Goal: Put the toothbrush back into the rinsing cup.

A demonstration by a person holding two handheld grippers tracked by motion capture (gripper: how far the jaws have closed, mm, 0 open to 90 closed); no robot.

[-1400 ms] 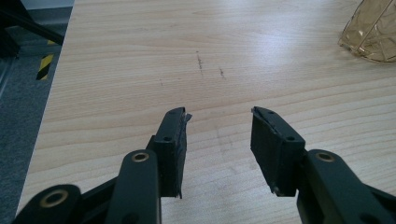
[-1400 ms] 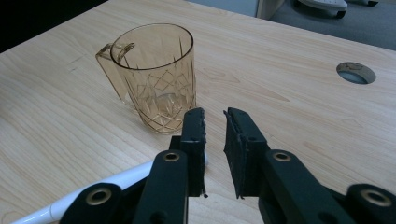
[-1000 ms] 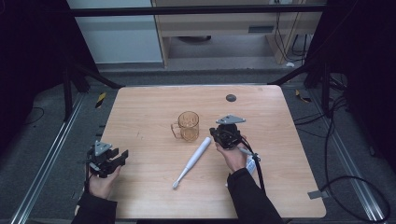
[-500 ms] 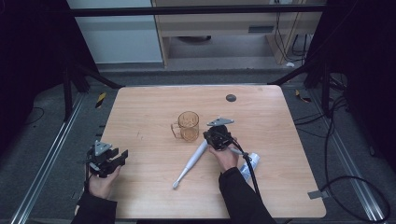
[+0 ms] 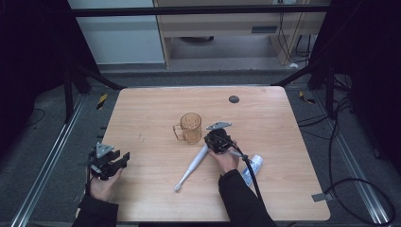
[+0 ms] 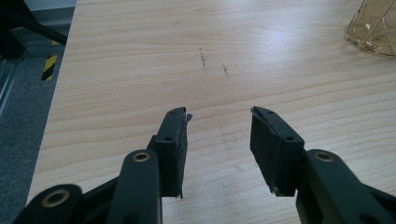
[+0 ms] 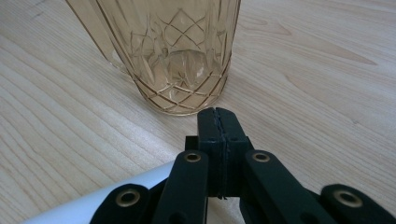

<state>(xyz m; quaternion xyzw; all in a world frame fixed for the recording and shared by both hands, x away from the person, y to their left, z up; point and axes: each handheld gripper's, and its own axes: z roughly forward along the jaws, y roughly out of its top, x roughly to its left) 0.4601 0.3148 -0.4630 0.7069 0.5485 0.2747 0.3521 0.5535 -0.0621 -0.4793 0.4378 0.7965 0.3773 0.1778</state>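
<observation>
Presently right gripper (image 7: pixel 218 114), jaws together on nothing, sits mid-table beside amber glass mug (image 7: pixel 173 51), over white toothbrush (image 5: pixel 194 162); left gripper (image 6: pixel 219 126), jaws apart, near left edge

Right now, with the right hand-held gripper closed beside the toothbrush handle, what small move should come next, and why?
Probably open the right hand-held gripper before anything else. Its jaws are pressed together with nothing between them, just short of the amber glass mug, while the white electric toothbrush lies flat on the table beside and below it. Shut jaws cannot close around the handle, so opening them seems the first step.
</observation>
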